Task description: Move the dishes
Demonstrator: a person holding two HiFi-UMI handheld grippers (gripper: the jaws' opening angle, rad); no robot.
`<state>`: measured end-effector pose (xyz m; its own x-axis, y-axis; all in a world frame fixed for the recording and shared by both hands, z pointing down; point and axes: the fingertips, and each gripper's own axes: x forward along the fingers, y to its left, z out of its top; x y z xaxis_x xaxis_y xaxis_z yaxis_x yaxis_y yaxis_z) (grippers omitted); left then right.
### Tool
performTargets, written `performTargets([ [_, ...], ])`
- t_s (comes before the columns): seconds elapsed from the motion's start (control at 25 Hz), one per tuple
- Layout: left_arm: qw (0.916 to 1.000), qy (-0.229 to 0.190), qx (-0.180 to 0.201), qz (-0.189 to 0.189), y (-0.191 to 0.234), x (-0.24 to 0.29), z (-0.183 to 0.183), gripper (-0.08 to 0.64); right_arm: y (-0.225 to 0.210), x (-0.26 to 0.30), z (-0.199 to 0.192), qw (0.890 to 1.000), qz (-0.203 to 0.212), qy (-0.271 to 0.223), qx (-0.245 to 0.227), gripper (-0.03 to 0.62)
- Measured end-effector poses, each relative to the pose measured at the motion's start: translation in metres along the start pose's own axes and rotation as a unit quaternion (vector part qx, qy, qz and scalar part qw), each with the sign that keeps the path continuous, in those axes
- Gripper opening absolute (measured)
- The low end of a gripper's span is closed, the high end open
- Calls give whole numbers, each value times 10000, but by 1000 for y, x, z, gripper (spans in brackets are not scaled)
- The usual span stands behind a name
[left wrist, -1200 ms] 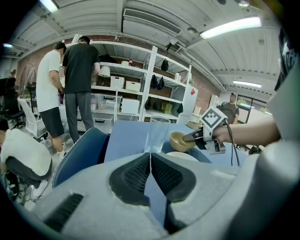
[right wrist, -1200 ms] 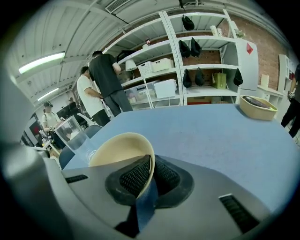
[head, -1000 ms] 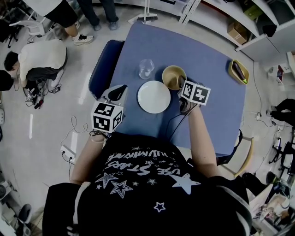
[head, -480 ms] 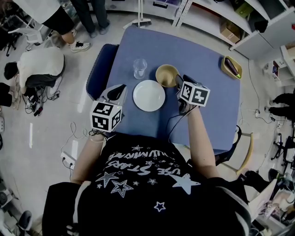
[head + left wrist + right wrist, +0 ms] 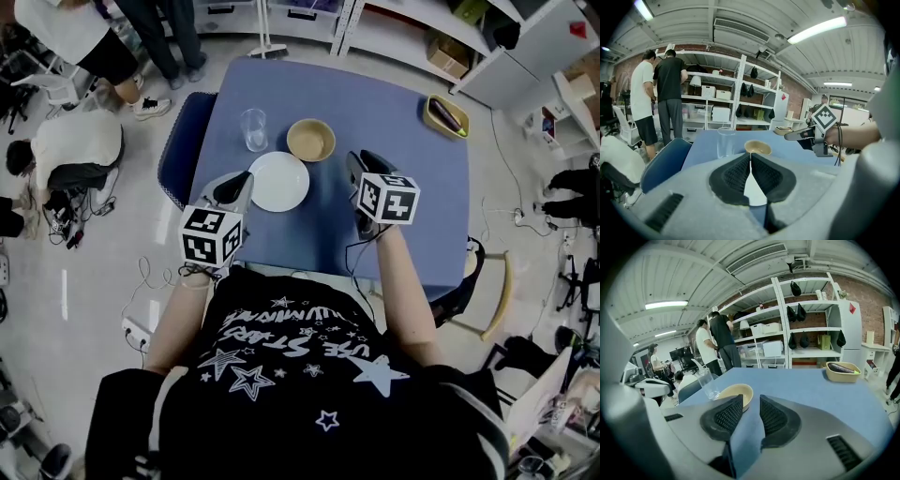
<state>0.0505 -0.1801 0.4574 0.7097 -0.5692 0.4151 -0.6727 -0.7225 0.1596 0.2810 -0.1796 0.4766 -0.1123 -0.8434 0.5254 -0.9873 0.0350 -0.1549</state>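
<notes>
Head view: we judge this the approach; left gripper (image 5: 244,180) pinched together beside left-edge plate (image 5: 278,181), right gripper (image 5: 357,161) narrowly parted, empty; left must open.

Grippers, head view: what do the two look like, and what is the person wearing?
Both the left gripper and right gripper are grey, with black ribbed pads and a white cube of black square markers. A black cable trails from the right one. The person wears a black short-sleeved T-shirt with white stars.
</notes>
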Motion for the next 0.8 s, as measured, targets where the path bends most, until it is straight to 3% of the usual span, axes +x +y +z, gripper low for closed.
performTargets([
  [0.28,9997,-159,-61,184,-43,-12,-3,25,10,-45,-17,9983,455,-256,-273,75],
  [0.48,9994,-80,-87,315,-60,-23,-19,25,11,-63,-31,9964,635,-293,-468,5],
  [0.8,9995,66,-217,234,-70,-37,-48,25,26,-69,-57,9958,796,-172,-429,3],
])
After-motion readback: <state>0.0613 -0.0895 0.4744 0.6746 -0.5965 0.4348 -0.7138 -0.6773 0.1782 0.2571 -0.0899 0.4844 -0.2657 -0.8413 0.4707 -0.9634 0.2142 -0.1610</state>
